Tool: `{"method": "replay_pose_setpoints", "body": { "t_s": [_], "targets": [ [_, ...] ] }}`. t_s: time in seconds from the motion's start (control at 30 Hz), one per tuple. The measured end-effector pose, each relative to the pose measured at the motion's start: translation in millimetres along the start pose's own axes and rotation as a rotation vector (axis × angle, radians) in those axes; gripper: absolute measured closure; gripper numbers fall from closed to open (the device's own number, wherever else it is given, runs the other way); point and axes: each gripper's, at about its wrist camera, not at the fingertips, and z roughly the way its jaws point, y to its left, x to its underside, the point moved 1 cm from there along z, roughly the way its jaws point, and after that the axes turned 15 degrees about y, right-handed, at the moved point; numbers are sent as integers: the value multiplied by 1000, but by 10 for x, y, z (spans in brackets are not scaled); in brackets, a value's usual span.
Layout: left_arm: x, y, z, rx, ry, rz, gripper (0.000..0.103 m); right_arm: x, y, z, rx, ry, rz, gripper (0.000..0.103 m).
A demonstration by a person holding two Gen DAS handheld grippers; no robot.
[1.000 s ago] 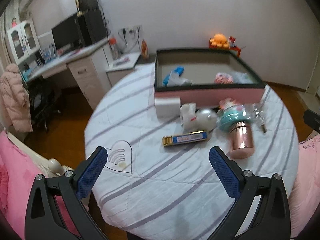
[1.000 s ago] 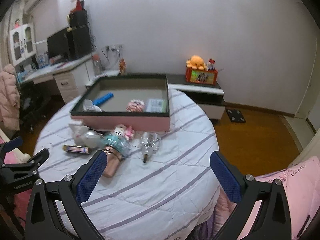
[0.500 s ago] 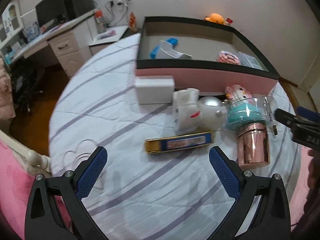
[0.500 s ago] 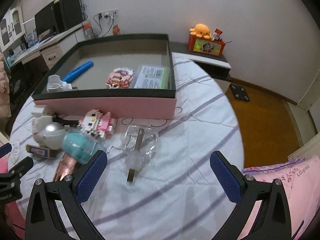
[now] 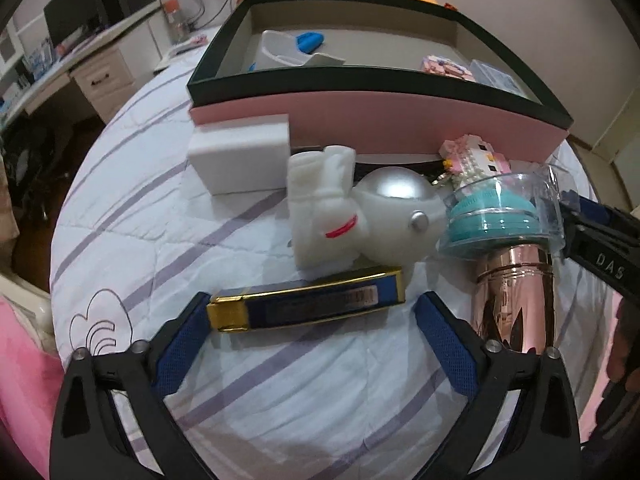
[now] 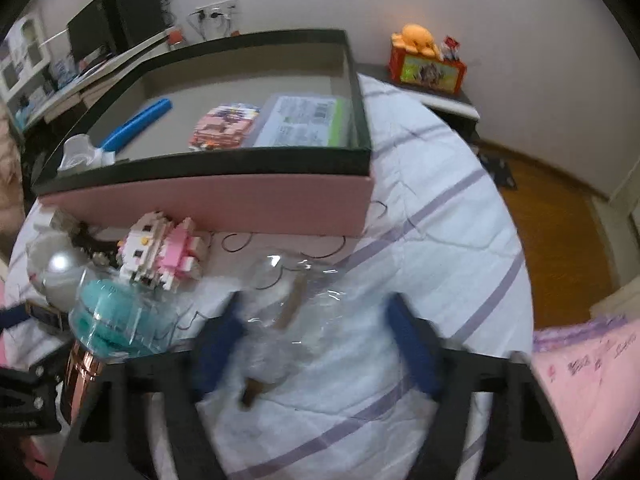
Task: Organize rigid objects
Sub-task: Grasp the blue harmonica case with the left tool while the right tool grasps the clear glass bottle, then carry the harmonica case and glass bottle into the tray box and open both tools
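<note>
Left wrist view: the left claw point(image 5: 312, 322) gapes wide over the stiff, light blue-and-gold box point(image 5: 308, 304); pinch its long sides.

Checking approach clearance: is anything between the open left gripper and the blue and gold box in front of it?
Nothing visible. The left gripper is open, its fingers flanking the blue and gold box on bare tablecloth. The white astronaut figure lies just beyond the box, not between.

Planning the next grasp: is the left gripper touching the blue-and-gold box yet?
Cannot tell. In the left wrist view, the open left gripper closely flanks the blue-and-gold box; no clear gap or contact shows.
</note>
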Motion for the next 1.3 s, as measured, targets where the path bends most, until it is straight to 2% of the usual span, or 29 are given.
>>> {"method": "replay_pose_setpoints", "body": {
  "t_s": [0.03, 0.07, 0.13, 0.6, 0.8, 0.93, 1.03, 1.3],
  "targets": [
    [12, -3, -19, -7, -14, 0, 18, 3, -3, -7, -10, 0, -3, 52],
    [26, -8, -44, -8, -25, -1, 19, 11, -8, -16, -17, 0, -3, 52],
    [43, 8, -58, 10, -28, 5, 19, 29, -16, -15, -23, -2, -6, 53],
    [91, -21, -127, 16, -30, 3, 19, 91, -41, -75, -61, -2, 3, 53],
    [136, 1, -253, 15, -54, -3, 19, 176, -24, -215, -77, -29, -4, 53],
    [182, 30, -469, 12, -112, 14, 19, 240, -15, -397, -89, -72, 0, 53],
    [209, 53, -674, -17, -173, 16, 19, 299, -6, -576, -84, -116, -1, 53],
    [384, 170, -1457, -33, -394, 11, 19, 531, 68, -1318, -78, -307, -17, 53]
  ]
}}
